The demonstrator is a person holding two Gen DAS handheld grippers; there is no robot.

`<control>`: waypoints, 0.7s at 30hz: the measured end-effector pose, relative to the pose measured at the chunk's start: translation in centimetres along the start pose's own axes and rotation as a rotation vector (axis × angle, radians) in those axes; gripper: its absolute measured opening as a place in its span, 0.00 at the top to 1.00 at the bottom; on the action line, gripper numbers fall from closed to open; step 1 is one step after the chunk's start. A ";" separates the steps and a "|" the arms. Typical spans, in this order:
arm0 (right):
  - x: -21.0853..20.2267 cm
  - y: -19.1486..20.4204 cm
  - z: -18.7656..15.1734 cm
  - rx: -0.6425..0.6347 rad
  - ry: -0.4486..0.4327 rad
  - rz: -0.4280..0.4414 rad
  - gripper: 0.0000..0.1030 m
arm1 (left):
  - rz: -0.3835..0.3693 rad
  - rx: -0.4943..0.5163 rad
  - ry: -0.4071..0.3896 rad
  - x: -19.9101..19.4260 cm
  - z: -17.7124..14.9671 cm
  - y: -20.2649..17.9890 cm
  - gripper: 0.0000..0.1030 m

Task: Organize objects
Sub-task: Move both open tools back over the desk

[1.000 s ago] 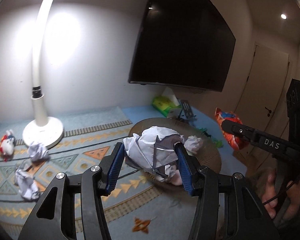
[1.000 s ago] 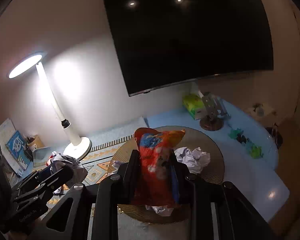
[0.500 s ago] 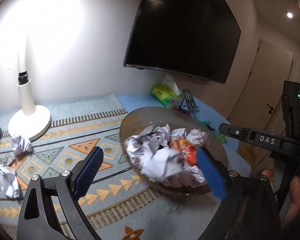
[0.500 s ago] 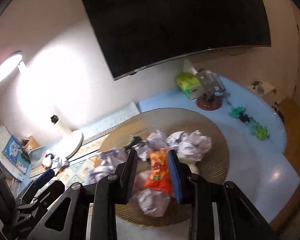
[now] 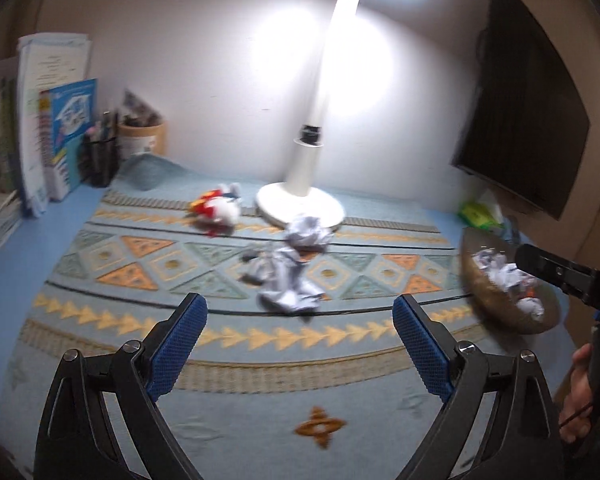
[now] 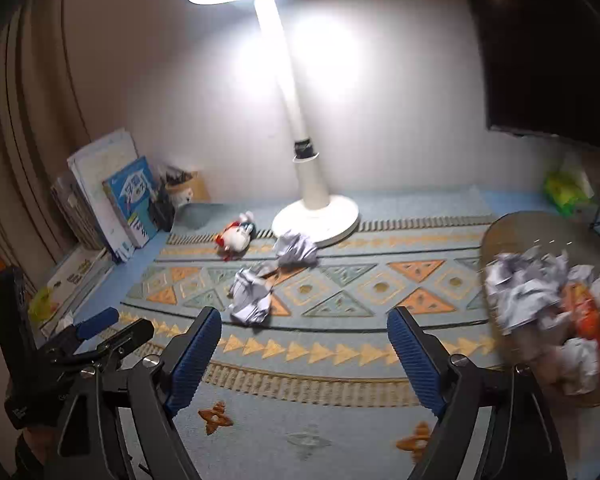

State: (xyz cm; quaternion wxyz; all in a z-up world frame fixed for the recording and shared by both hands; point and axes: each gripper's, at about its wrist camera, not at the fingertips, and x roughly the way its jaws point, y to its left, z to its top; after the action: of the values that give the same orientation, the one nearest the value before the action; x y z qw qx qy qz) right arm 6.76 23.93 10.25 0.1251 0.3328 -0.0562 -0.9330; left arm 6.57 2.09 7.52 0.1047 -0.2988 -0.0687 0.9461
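Observation:
My left gripper (image 5: 298, 320) stands open over the patterned mat (image 5: 140, 320), nothing between its blue pads. Just beyond it lies a flattened crumpled paper (image 5: 286, 286), with a paper ball (image 5: 308, 234) farther back. My right gripper (image 6: 304, 328) has its jaws opening, and they are empty. The same crumpled paper (image 6: 252, 296) lies ahead of its left finger, the paper ball (image 6: 296, 250) behind that. At the right the brown bowl (image 6: 540, 228) holds several paper balls and an orange-red snack bag (image 6: 584, 312). A small plush toy (image 6: 236, 236) lies near the lamp.
A white desk lamp (image 6: 316, 212) stands at the back of the mat. Books (image 6: 128, 196) and a pen cup (image 5: 100, 156) line the left wall. A dark screen (image 5: 524, 112) hangs at the right, a green tissue box (image 6: 564, 192) below it. A hand (image 5: 576, 396) shows at the right edge.
Both grippers swung left, away from the bowl and over the mat. The left one let go of its paper ball and the right one its snack bag; both now lie in the bowl.

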 end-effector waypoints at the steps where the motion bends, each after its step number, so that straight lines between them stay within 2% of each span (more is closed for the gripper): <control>1: 1.6 0.6 -0.6 -0.010 0.025 0.001 0.18 | 0.046 0.003 0.018 0.6 -0.5 1.3 0.09; 2: 2.9 1.1 -1.1 -0.011 0.052 0.015 0.18 | 0.078 0.010 0.042 1.2 -1.0 2.3 0.09; 4: 5.0 1.6 -1.8 0.014 0.110 0.047 0.18 | 0.094 0.018 0.079 2.4 -1.9 3.8 0.09; 7: 6.4 1.4 -3.0 0.048 0.129 0.087 0.18 | 0.091 0.033 0.069 3.1 -2.8 4.8 0.09; 11: 8.0 0.3 -4.0 0.101 0.181 0.044 0.18 | 0.062 0.006 0.106 4.0 -3.3 5.4 0.09; 14: 8.0 0.0 -4.1 0.113 0.173 0.023 0.18 | 0.043 -0.022 0.107 3.8 -3.4 5.8 0.09; 21: 8.5 1.6 -4.2 0.030 0.202 -0.057 0.18 | 0.016 -0.043 0.123 4.0 -3.6 6.0 0.09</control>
State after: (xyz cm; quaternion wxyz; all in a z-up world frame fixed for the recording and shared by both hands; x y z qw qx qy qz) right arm 3.35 20.03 2.13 0.0984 0.4283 -0.0477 -0.8970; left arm 4.48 -2.55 1.27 0.0949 -0.3592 -0.0800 0.9250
